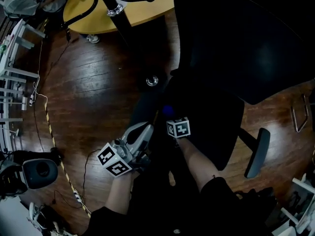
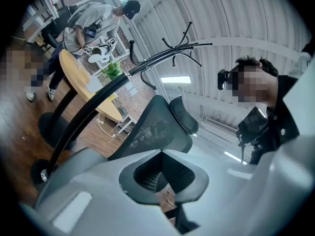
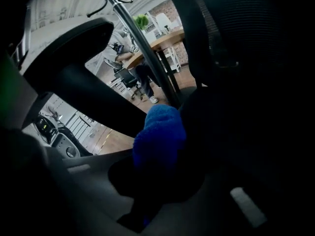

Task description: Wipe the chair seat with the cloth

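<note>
Closest to you, your right gripper [image 3: 157, 167] has its jaws pinched tight on the fluffy bright-blue cloth [image 3: 160, 132], a bunch of it standing up past the tips. Your left gripper [image 2: 161, 154] is beside it, jaws drawn together on nothing, only mesh showing beyond them. From the head view, the cloth [image 1: 168, 111] sits at the near edge of the black padded chair seat [image 1: 211, 113]; it's too dark to tell whether it's pressing down or hanging just above. No wiped track shows, so I'd call the wiping barely begun, with nearly the whole seat left to cover. Past that rises the black mesh chair back [image 2: 157, 127], then the round wooden table [image 1: 142, 6] and the black coat stand [image 1: 114, 8].
</note>
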`<state>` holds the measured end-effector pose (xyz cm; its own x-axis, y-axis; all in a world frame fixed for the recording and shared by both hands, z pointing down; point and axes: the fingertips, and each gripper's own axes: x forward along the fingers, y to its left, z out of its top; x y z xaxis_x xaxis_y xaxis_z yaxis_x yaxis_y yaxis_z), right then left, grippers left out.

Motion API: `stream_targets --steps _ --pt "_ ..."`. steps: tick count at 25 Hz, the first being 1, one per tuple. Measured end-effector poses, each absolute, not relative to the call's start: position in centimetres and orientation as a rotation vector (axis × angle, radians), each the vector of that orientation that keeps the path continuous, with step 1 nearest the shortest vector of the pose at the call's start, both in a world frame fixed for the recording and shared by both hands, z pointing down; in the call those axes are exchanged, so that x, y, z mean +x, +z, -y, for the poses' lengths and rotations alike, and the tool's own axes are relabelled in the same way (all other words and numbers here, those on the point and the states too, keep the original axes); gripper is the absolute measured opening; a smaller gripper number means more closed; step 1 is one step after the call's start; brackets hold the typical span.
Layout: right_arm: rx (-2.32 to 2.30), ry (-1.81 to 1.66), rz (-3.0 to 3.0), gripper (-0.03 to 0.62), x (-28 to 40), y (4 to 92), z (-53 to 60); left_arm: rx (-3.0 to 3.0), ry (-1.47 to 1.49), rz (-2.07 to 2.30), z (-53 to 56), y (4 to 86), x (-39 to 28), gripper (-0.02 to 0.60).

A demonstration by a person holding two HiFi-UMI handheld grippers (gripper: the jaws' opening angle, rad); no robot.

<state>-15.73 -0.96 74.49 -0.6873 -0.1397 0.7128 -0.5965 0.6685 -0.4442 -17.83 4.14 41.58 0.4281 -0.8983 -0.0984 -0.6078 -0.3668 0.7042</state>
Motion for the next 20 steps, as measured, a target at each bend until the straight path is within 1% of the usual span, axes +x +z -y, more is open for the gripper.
stream_targets --steps 4,7,10,14,18,20 --pt "0.603 0.836 2.249 0.035 -14.5 74.9 1.5 2.097 -0.635 1.252 -4.0 42.2 -17.9 -0.009" --pt "0.708 0.855 2.199 0.035 -10.2 75.7 2.6 2.122 -0.623 1.201 -3.1 42.2 -16.7 -0.009" --pt "0.834 0.871 2.130 0.035 -3.5 76.1 4.0 2.161 -0.593 1.131 -2.0 42.0 -14.8 -0.009" --pt "1.069 0.890 2.017 0.035 7.8 77.7 5.5 2.206 -0.549 1.013 -0.3 42.0 -11.6 -0.009" --pt "1.288 0.929 1.891 0.035 18.5 76.9 6.1 2.232 -0.552 0.923 1.5 41.3 -8.2 -0.008" --pt "1.350 0.936 1.856 0.035 22.2 76.3 5.9 2.250 -0.548 0.883 1.9 40.9 -6.4 -0.009"
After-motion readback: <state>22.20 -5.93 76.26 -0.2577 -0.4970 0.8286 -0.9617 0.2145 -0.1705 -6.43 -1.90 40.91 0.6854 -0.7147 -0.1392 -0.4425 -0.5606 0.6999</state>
